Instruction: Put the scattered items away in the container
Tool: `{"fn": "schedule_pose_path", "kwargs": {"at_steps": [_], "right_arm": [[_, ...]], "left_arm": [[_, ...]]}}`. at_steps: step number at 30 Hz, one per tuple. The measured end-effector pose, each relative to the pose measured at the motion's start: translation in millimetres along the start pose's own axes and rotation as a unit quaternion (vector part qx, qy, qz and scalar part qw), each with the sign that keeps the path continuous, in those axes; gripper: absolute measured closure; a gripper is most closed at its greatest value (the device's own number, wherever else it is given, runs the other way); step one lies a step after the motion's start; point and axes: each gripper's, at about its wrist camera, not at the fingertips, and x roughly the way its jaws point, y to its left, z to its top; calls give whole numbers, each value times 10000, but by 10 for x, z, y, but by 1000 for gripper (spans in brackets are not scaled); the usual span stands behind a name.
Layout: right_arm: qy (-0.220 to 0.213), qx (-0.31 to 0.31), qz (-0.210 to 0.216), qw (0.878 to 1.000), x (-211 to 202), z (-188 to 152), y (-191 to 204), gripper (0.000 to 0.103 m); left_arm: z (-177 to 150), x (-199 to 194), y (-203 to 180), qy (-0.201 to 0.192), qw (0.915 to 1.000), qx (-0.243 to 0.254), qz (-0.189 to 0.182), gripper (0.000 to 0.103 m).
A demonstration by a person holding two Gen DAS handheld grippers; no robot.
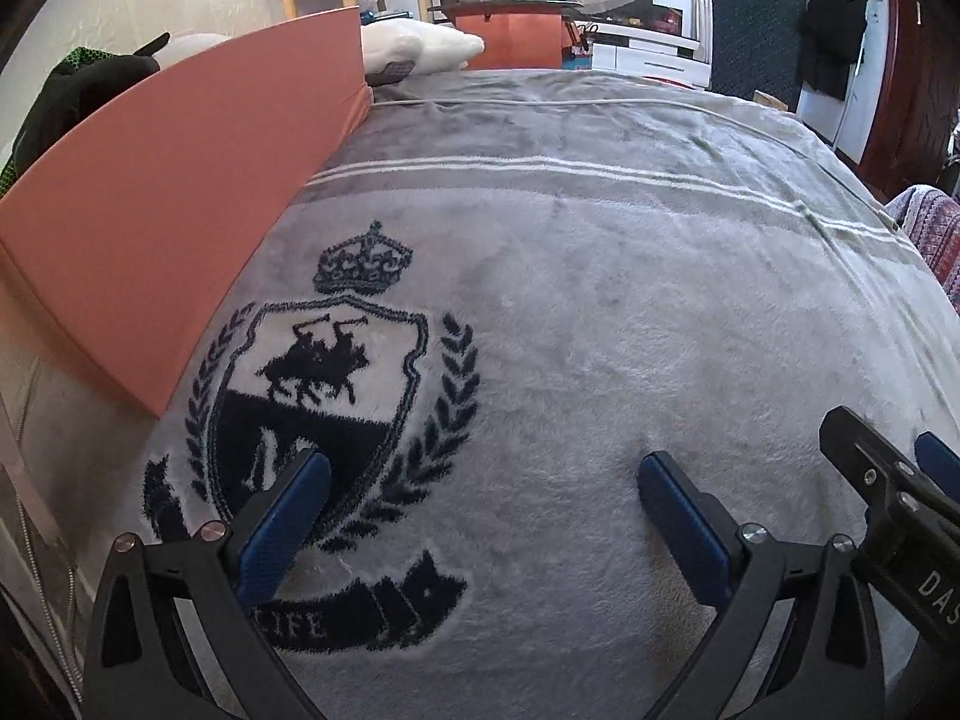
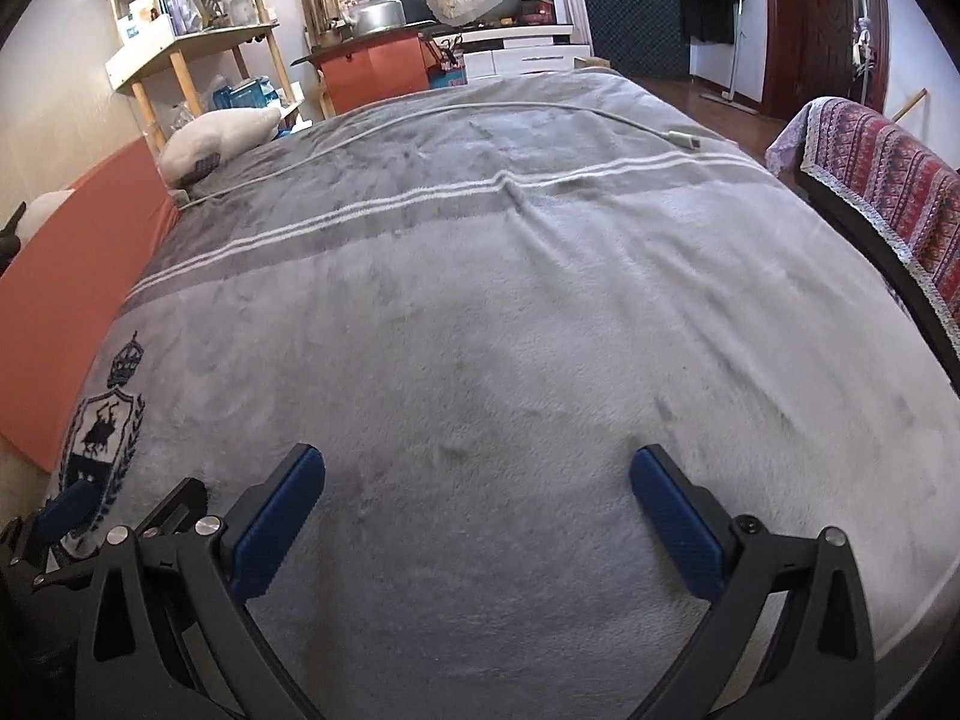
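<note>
Holding both sets of jaws spread wide and empty, we hover left gripper (image 1: 485, 483) and right gripper (image 2: 477, 477) over the grey blanket (image 2: 510, 312); orange container (image 1: 156, 228) sits left, white cable (image 2: 480, 111) beyond.

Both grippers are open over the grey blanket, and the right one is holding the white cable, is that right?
Not quite. The right gripper holds nothing: the right wrist view shows only bare blanket between its open fingers. The white cable lies far off across the bed. The left gripper is open too.
</note>
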Motion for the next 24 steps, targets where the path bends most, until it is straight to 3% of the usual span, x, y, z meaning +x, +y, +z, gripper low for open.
{"fn": "schedule_pose_path", "kwargs": {"at_steps": [24], "right_arm": [[8,-17,-2,10000,-15,1,-22,1]], "left_arm": [[30,42,19,1,10000,1,-14,0]]}}
